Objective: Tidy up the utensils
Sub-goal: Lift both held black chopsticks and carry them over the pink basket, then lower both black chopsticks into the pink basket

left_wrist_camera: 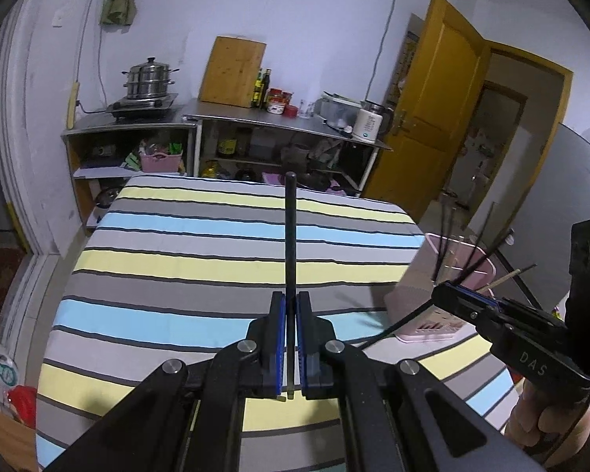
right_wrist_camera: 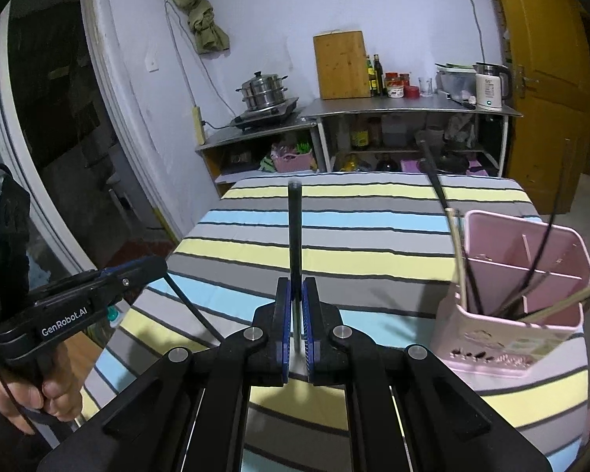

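Both the left gripper [left_wrist_camera: 291,344] and the right gripper [right_wrist_camera: 298,332] are level, fingers nearly closed, each hand-held

Tablecloth [right_wrist_camera: 373,259] striped in yellow, grey, light blue and white with thin dark lines; pink utensil holder [right_wrist_camera: 511,338] near its right edge; black chopstick [left_wrist_camera: 290,236].

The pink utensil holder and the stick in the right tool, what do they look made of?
Pink utensil holder: likely plastic, with smooth matte molded walls and thin dividers. Black stick clamped in the right tool: dark and uniform, possibly plastic or lacquered wood; I cannot tell which.
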Tool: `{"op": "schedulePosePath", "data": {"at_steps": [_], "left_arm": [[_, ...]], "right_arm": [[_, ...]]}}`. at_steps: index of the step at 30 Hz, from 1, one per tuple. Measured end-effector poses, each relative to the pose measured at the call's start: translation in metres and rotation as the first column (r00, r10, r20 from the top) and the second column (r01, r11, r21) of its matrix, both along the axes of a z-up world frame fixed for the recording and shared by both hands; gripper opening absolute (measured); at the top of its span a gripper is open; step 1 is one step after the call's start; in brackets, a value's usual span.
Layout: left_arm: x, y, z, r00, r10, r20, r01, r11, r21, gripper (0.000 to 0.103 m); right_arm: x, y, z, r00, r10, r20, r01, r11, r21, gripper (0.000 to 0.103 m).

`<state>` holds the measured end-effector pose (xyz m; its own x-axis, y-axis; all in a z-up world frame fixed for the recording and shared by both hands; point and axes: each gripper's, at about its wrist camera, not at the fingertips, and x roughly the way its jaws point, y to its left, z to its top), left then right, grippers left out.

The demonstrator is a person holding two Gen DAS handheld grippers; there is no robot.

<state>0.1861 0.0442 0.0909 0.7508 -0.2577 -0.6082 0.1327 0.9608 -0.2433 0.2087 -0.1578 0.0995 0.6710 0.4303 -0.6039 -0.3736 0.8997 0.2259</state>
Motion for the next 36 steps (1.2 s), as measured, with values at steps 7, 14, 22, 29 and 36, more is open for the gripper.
{"op": "schedulePosePath", "data": {"at_steps": [7, 14, 22, 29, 36], "left_arm": [[-0.011, -0.028, 0.004, 0.998, -0.069, -0.005, 0.069, 0.998, -0.006, 0.005], [-0.01, -0.07, 0.005, 0.987, -0.157, -0.023, 0.157, 0.988, -0.015, 0.005], [0.004, -0.118, 0.036, 0.97, -0.243, 0.017, 0.243, 0.97, -0.03, 0.005], [0.02, -0.148, 0.079, 0.956, -0.277, 0.099, 0.281, 0.959, -0.03, 0.005], [0.044, -0.167, 0.099, 0.953, -0.271, 0.139, 0.277, 0.96, -0.029, 0.005]], "right_arm": [[-0.018, -0.02, 0.006, 1.0, -0.027, 0.016, 0.027, 1.0, 0.008, 0.006], [-0.03, -0.058, 0.007, 0.995, -0.094, 0.013, 0.094, 0.995, 0.019, 0.006], [-0.033, -0.104, 0.033, 0.982, -0.177, 0.062, 0.175, 0.984, 0.045, 0.006], [-0.026, -0.132, 0.072, 0.961, -0.234, 0.146, 0.227, 0.972, 0.065, 0.006], [-0.011, -0.149, 0.093, 0.941, -0.277, 0.195, 0.267, 0.961, 0.078, 0.006]]}}
